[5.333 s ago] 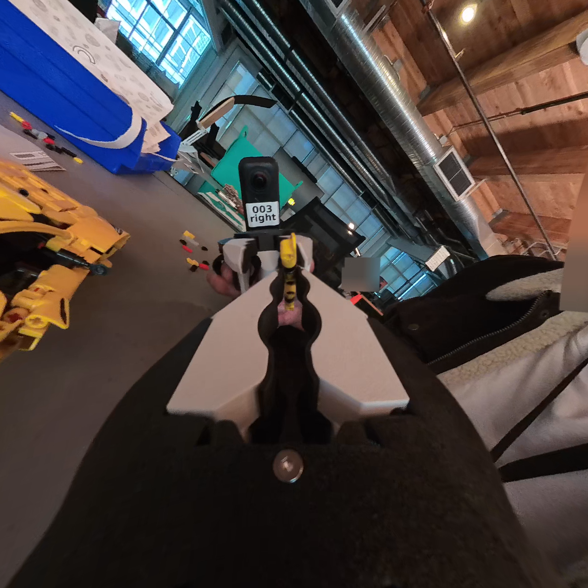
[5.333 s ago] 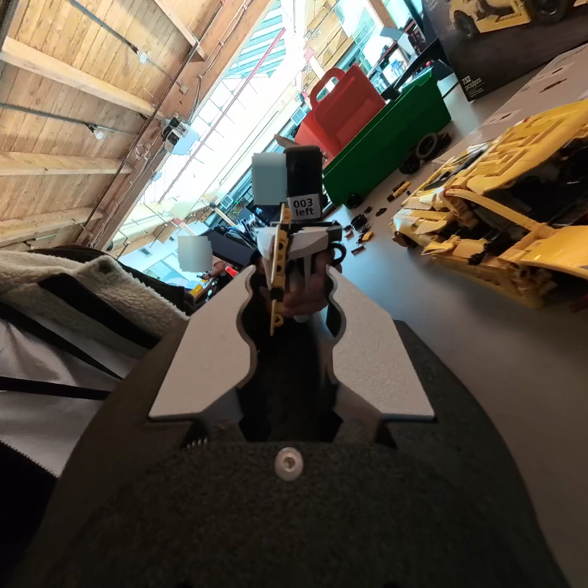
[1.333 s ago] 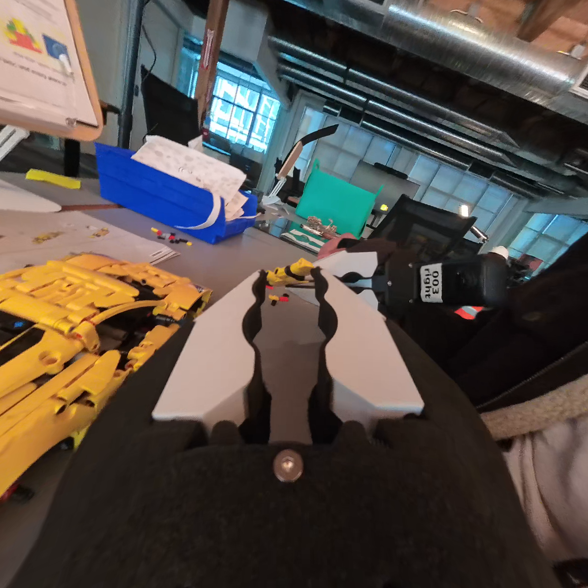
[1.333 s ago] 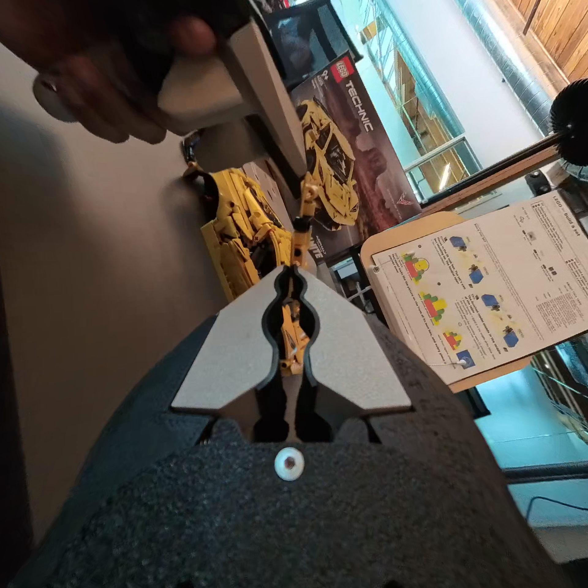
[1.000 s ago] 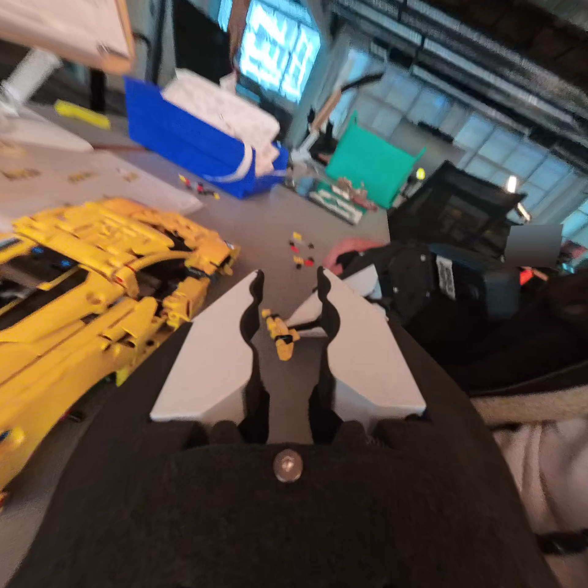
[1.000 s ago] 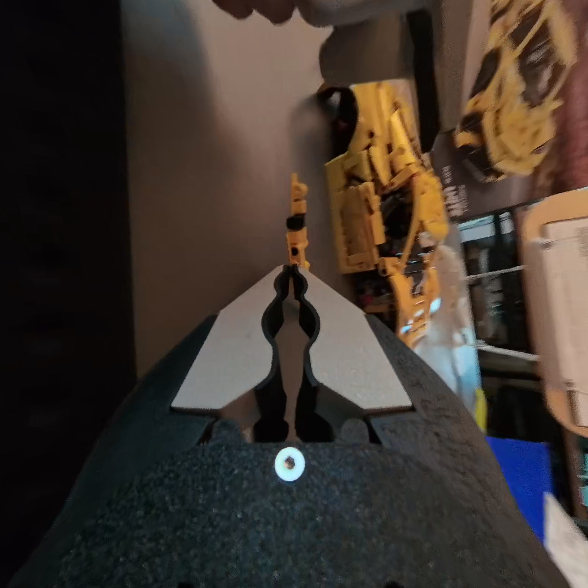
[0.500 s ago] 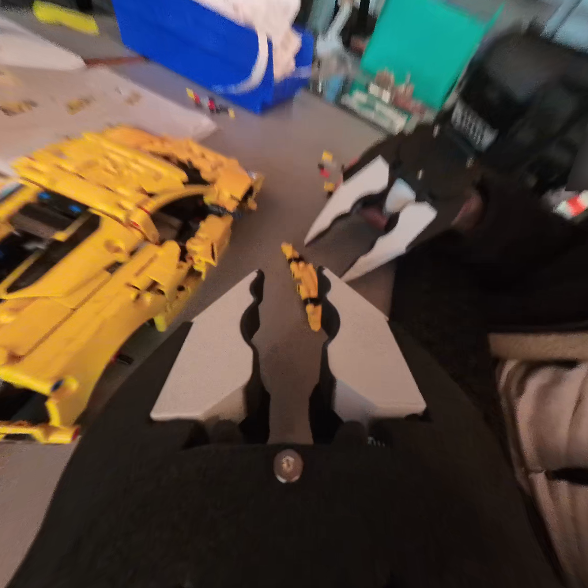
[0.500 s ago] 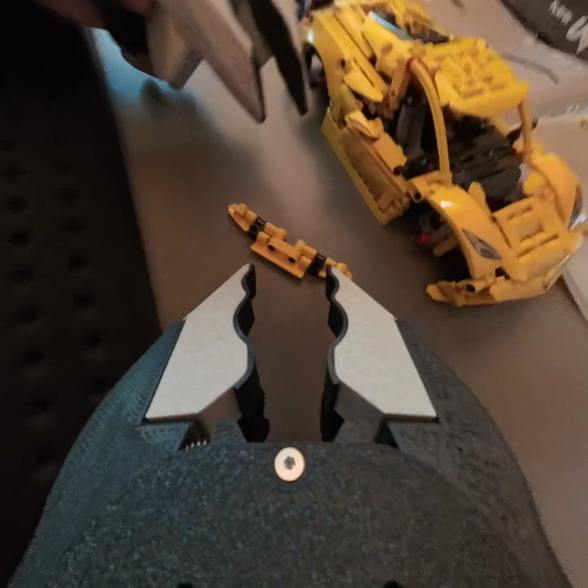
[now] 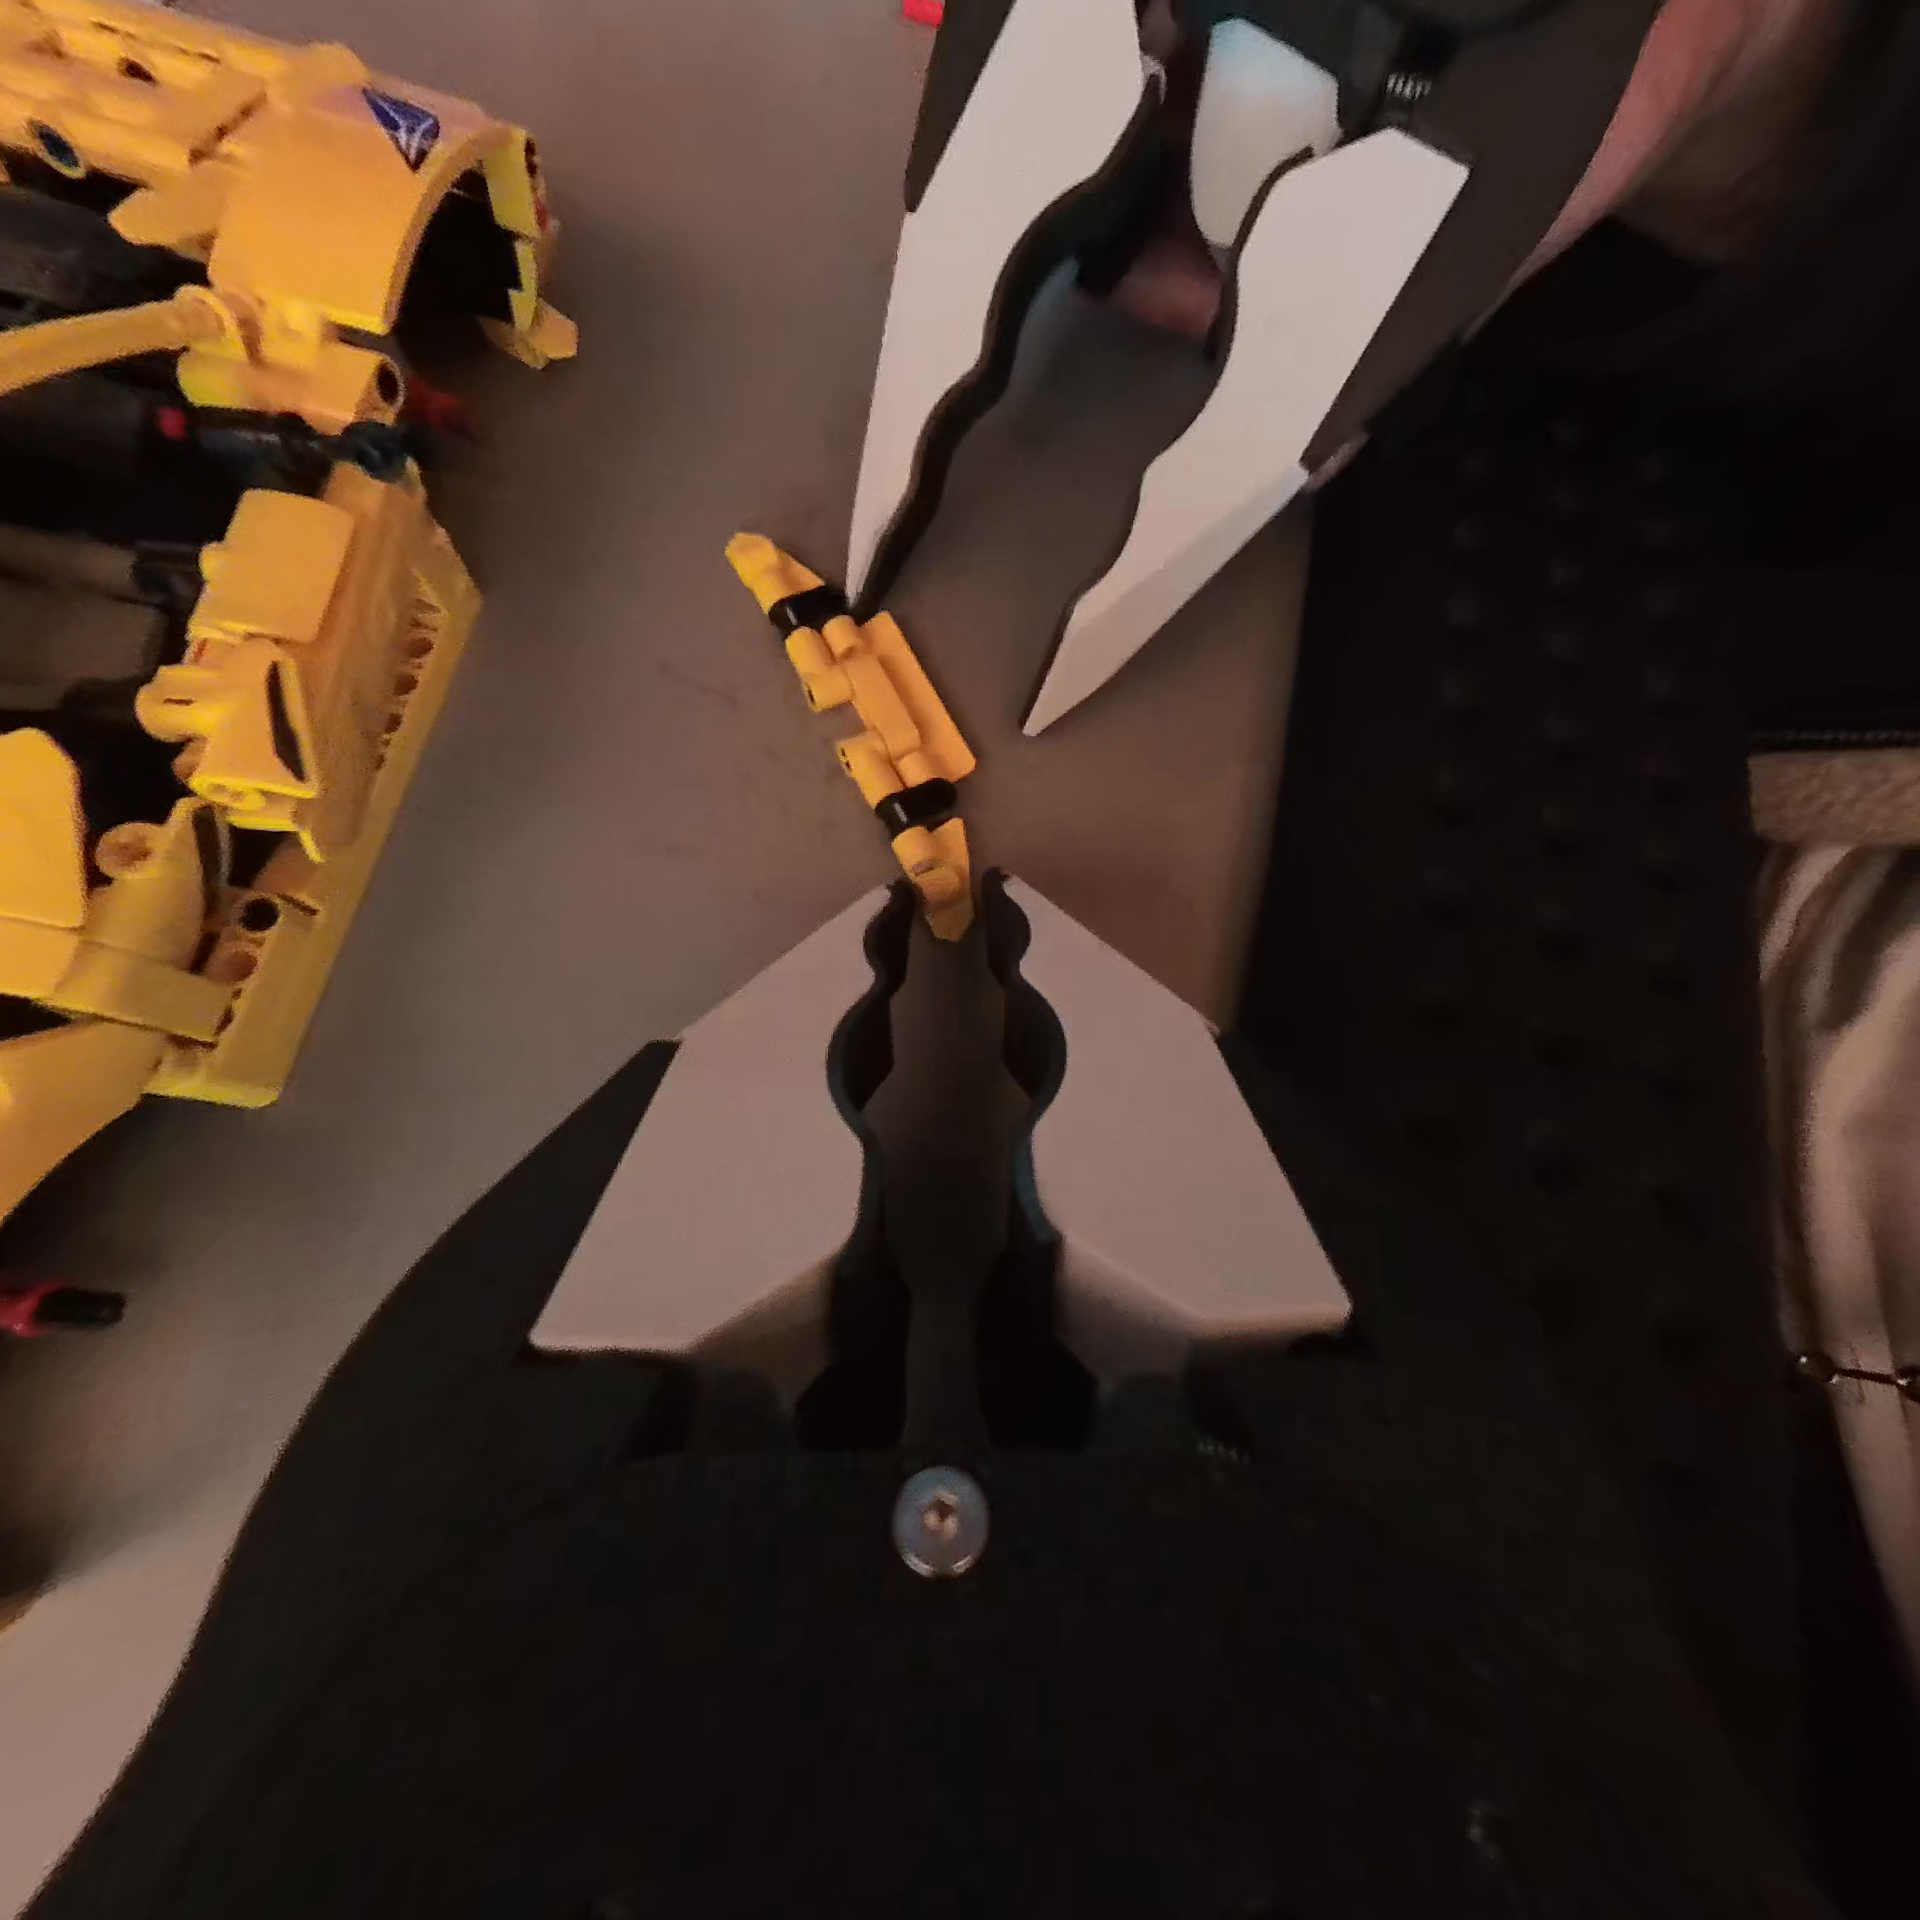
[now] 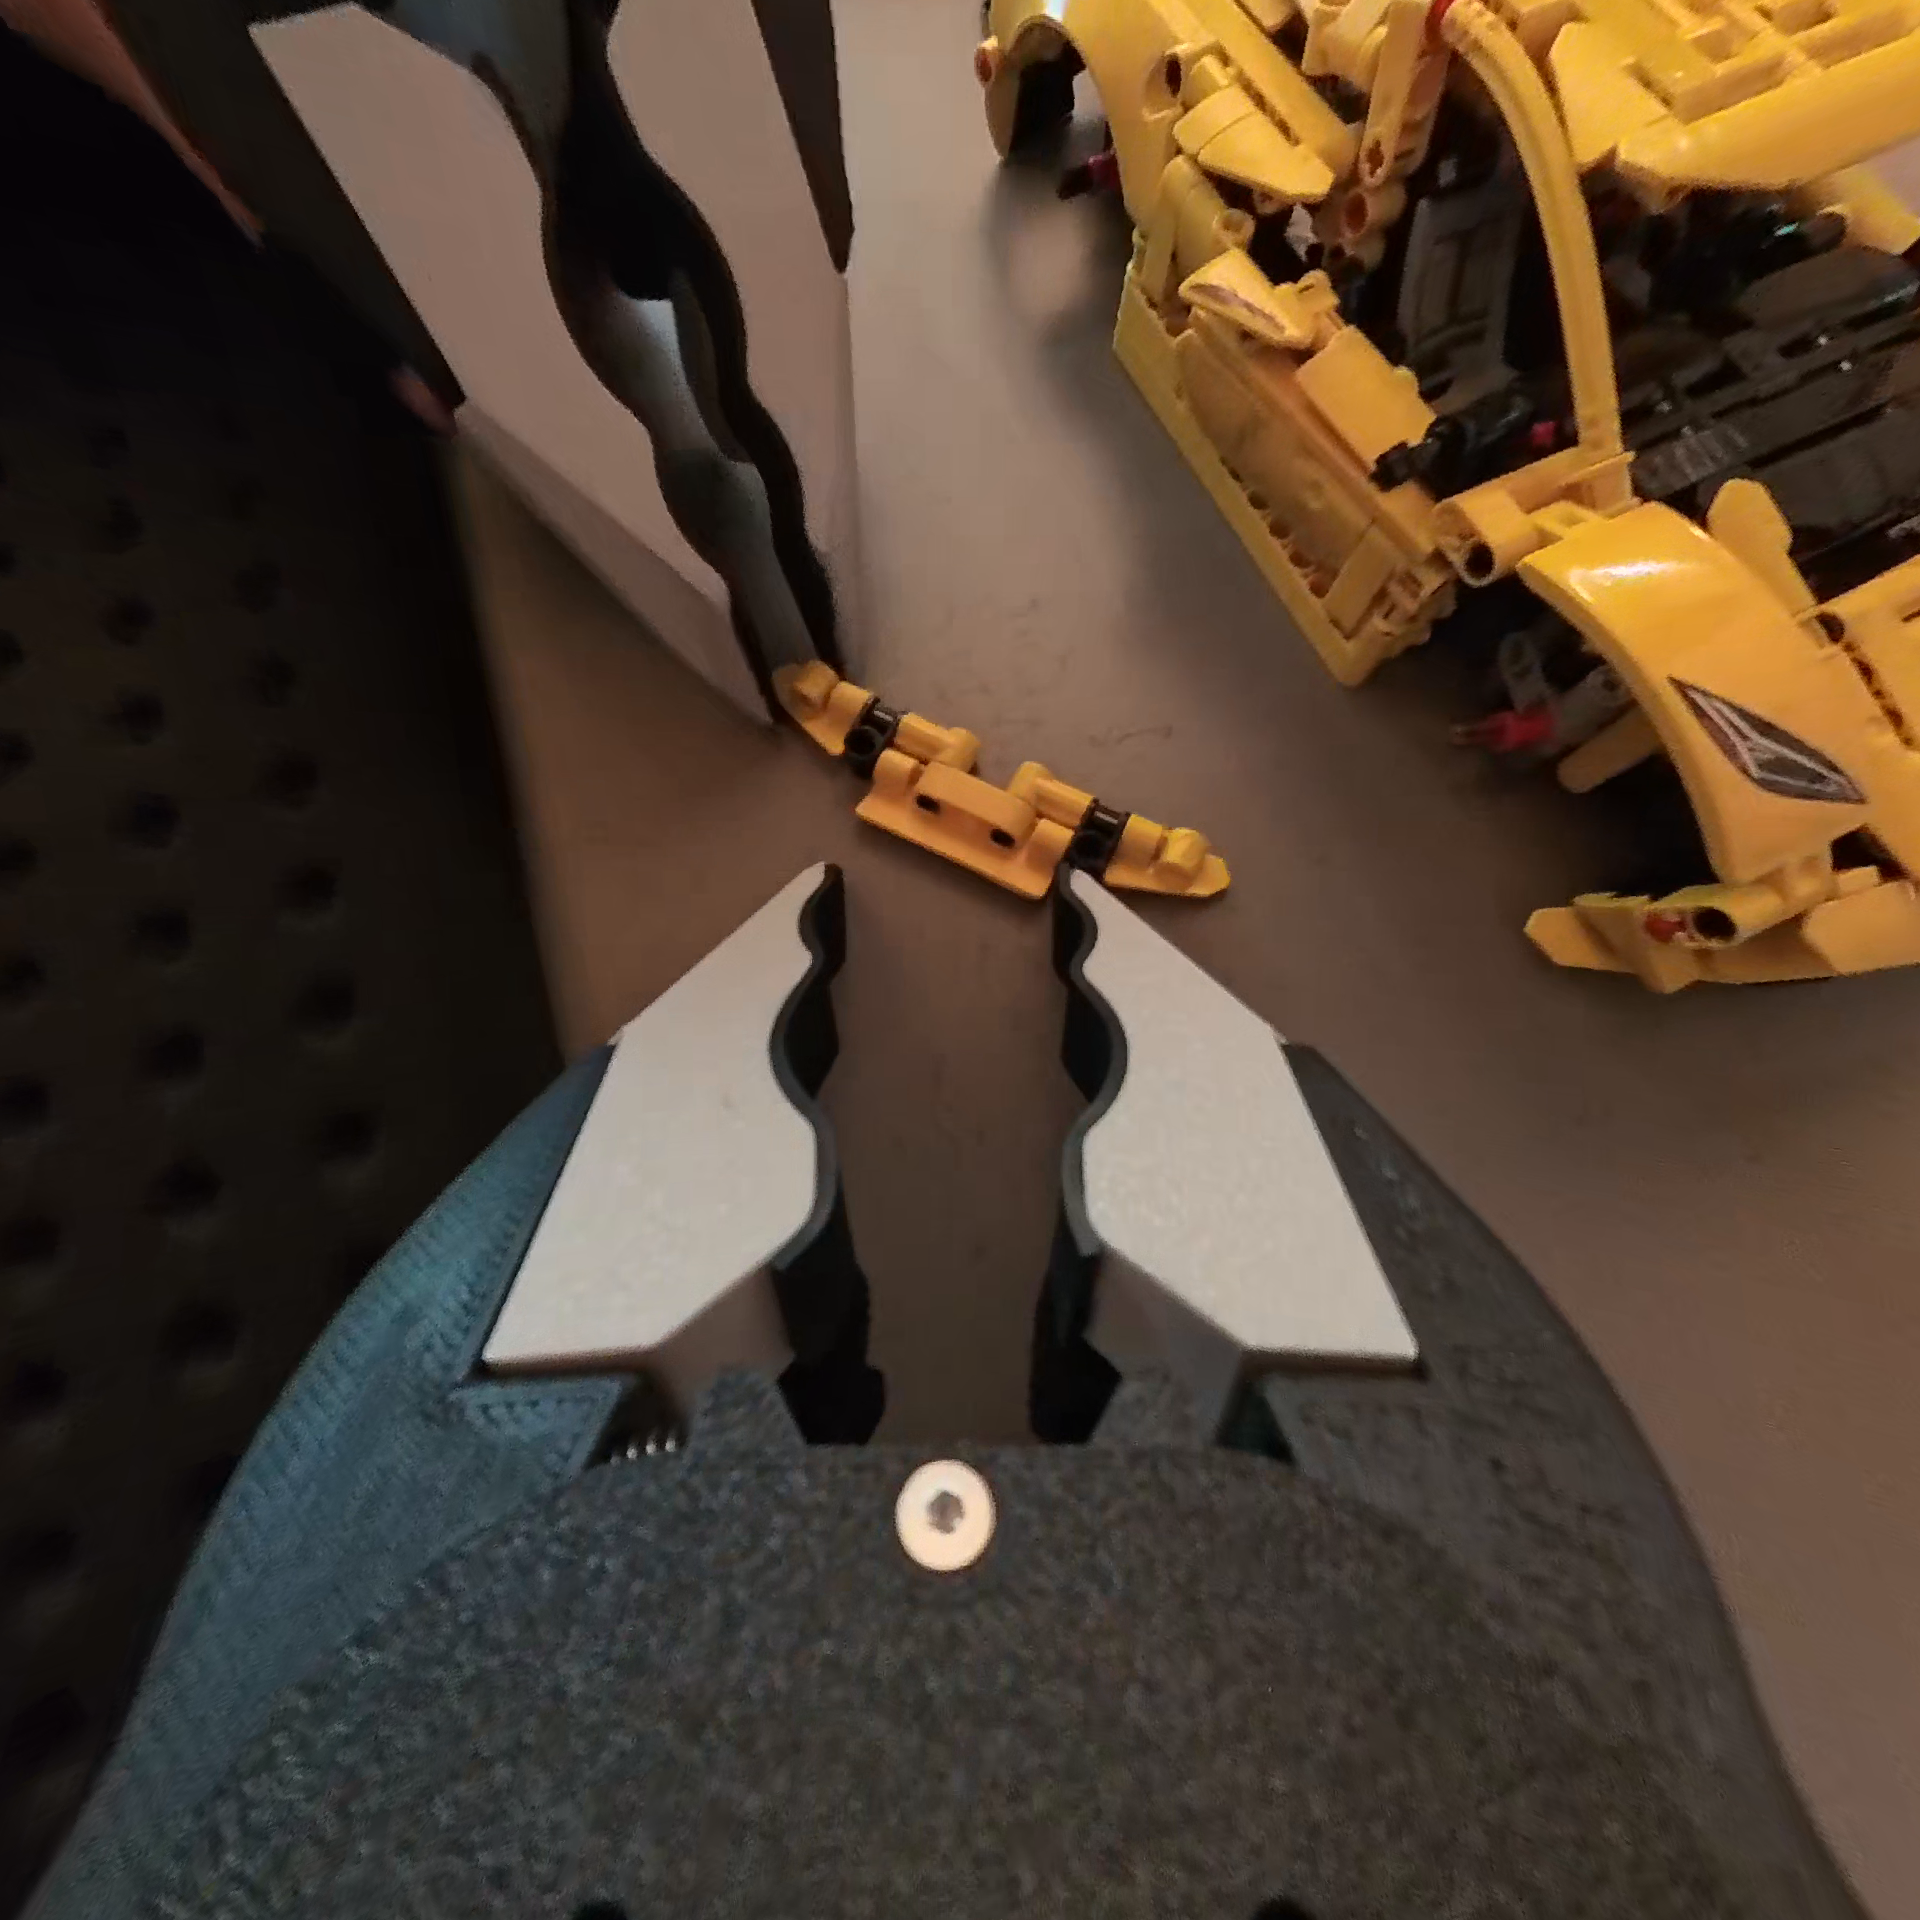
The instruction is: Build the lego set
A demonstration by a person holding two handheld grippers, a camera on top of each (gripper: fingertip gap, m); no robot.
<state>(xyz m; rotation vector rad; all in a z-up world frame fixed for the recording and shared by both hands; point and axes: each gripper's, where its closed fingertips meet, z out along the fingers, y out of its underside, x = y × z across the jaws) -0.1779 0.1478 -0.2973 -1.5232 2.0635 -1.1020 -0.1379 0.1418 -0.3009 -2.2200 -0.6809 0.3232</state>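
A small yellow lego assembly with black pins (image 9: 868, 707) lies flat on the grey table (image 9: 623, 831); it also shows in the right wrist view (image 10: 997, 816). My left gripper (image 9: 940, 896) is nearly shut, its tips pinching the near end of the assembly; in the right wrist view it (image 10: 795, 681) grips that same end. My right gripper (image 10: 948, 883) is open and empty, its tips just short of the assembly's middle. In the left wrist view it (image 9: 951, 660) hovers over the assembly's far end. The big yellow lego car (image 9: 260, 623) (image 10: 1455, 416) stands beside them.
A black perforated surface (image 9: 1507, 935) (image 10: 208, 831) borders the table on the side away from the car. A person's pale garment (image 9: 1839, 1039) is at the far right. A small red and black pin (image 9: 52, 1309) lies by the car. About 5 cm separates my left fingertips from my right.
The right gripper, which held the yellow assembly in the air, has let it down on the table and opened. The left gripper has dropped toward it and closed on its end.
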